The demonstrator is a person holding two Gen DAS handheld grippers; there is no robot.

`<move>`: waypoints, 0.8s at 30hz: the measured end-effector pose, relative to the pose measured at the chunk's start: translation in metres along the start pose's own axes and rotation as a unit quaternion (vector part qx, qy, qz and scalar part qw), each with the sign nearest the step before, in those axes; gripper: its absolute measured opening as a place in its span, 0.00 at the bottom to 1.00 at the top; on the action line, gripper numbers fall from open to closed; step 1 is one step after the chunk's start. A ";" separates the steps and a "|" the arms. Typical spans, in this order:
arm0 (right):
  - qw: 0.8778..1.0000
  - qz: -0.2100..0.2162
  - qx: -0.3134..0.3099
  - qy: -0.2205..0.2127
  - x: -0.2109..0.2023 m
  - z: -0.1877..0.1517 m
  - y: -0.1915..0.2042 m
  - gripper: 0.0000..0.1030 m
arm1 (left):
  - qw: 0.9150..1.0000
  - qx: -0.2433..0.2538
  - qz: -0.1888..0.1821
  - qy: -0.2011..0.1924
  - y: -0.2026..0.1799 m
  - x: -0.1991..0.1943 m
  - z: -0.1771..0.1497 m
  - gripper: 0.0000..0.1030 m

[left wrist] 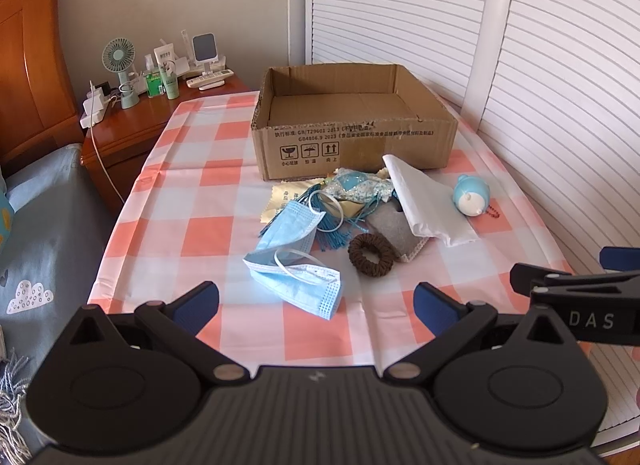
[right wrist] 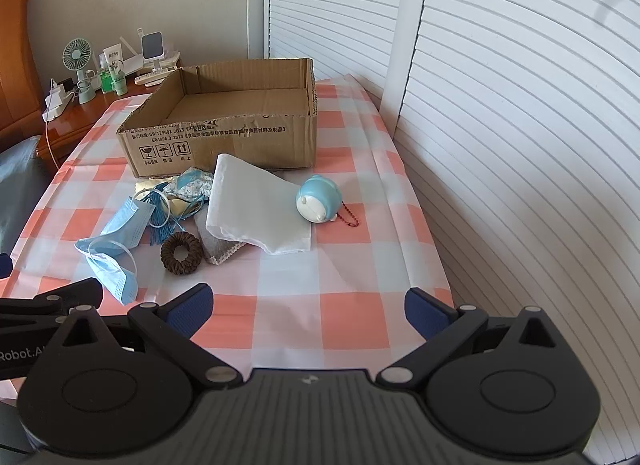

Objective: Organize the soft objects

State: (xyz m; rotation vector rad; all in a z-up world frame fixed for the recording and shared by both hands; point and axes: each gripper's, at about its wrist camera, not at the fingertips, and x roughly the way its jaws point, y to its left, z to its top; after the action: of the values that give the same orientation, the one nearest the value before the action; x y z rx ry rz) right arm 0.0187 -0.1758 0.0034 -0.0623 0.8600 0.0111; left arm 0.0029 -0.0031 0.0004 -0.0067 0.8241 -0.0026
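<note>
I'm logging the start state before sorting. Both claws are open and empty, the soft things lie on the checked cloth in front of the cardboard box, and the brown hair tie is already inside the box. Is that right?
Not quite. The brown hair tie is not in the cardboard box, whose visible floor is bare. It lies on the checked cloth beside the blue face mask, as the left wrist view shows. The left claw and right claw are indeed open and empty.

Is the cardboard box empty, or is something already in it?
Empty: the cardboard box shows only its bare floor in both views; the masks lie outside on the table.
</note>
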 end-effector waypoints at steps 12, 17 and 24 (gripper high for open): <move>1.000 0.000 0.000 0.000 -0.001 0.001 0.000 1.00 | 1.000 -0.001 -0.001 -0.001 0.001 -0.002 0.000 0.99; 1.000 -0.001 0.000 -0.001 -0.001 0.000 0.000 1.00 | 1.000 -0.002 0.000 -0.003 0.002 -0.004 0.001 0.99; 1.000 0.000 0.001 -0.001 -0.002 0.001 0.000 1.00 | 1.000 -0.003 0.001 -0.003 0.002 -0.004 0.001 0.99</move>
State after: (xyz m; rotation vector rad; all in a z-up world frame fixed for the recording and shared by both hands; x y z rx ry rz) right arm 0.0179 -0.1758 0.0057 -0.0606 0.8576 0.0100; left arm 0.0010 -0.0010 0.0045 -0.0117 0.8182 0.0008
